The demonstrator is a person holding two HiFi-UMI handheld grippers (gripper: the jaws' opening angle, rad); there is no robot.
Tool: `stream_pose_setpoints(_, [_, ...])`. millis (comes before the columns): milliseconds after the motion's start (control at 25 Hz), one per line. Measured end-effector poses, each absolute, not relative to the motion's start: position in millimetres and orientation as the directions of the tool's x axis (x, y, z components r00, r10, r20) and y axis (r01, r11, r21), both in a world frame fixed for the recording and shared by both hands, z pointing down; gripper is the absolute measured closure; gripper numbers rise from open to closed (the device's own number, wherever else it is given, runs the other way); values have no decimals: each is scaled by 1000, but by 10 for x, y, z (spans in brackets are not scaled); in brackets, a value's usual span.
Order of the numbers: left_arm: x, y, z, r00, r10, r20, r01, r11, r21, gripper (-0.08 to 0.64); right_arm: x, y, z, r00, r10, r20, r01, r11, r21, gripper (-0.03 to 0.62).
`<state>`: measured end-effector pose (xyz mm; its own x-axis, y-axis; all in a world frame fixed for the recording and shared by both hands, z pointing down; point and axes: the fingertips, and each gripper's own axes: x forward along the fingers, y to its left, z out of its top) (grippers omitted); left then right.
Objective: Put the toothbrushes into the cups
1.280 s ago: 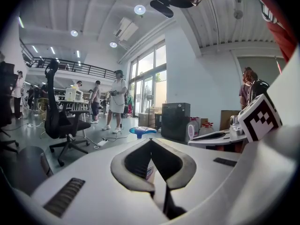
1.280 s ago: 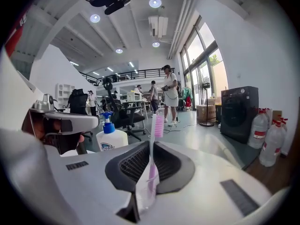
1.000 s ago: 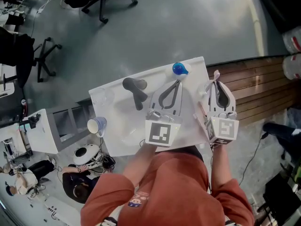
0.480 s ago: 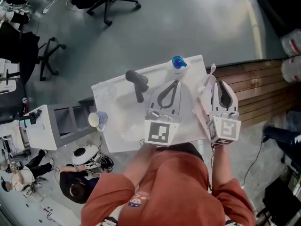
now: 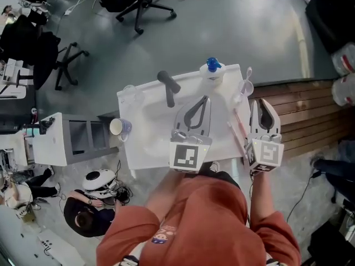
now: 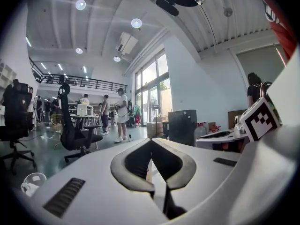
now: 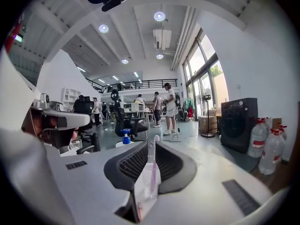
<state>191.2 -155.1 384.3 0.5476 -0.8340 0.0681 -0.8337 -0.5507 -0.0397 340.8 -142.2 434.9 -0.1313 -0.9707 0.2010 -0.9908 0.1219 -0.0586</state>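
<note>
In the head view, a white mug (image 5: 118,128) sits at the left edge of the white table (image 5: 147,148). The left clear cup (image 5: 131,93) stands at the table's upper left corner. Right of it lies a dark grey handled device (image 5: 168,86).

The left gripper (image 5: 207,98) hangs over the middle of the table. The left gripper view shows its jaws pressed together at the tips, pinching nothing. Just above those tips in the frame, a bottle with a blue cap (image 5: 211,68) stands at the table's top edge.

Near the upper right corner the right clear cup (image 5: 242,89) holds an upright toothbrush (image 5: 247,72), head up. A pink toothbrush (image 5: 239,133) lies flat on the table between the two grippers.

The right gripper (image 5: 260,100) is at the table's right edge, near that cup but apart from it. In the right gripper view its jaws stand a narrow slit apart and grip nothing. The cup and the upright toothbrush (image 7: 153,172) show through the slit.
</note>
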Motion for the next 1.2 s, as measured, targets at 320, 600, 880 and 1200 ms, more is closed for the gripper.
stream_pose_setpoints(320, [1661, -887, 3577, 476, -879, 30, -876, -477, -63, 541, 3305, -838, 4144, -179, -971, 161, -984, 174, -48, 532])
stream_pose_setpoints(600, [1344, -349, 3515, 413, -910, 25, -908, -414, -71, 541, 3091, -413, 4088, -227, -962, 148, -974, 225, -33, 532])
stream_pose_setpoints(880, [1173, -275, 3598, 390, -920, 41, -918, -391, -62, 541, 2938, -346, 4184, -254, -948, 191, -967, 254, -30, 532])
stream_pose_setpoints(1200, [991, -494, 3924, 396, -916, 58, -917, -398, -28, 541, 2735, -516, 4596, -248, -919, 305, -967, 255, -17, 532])
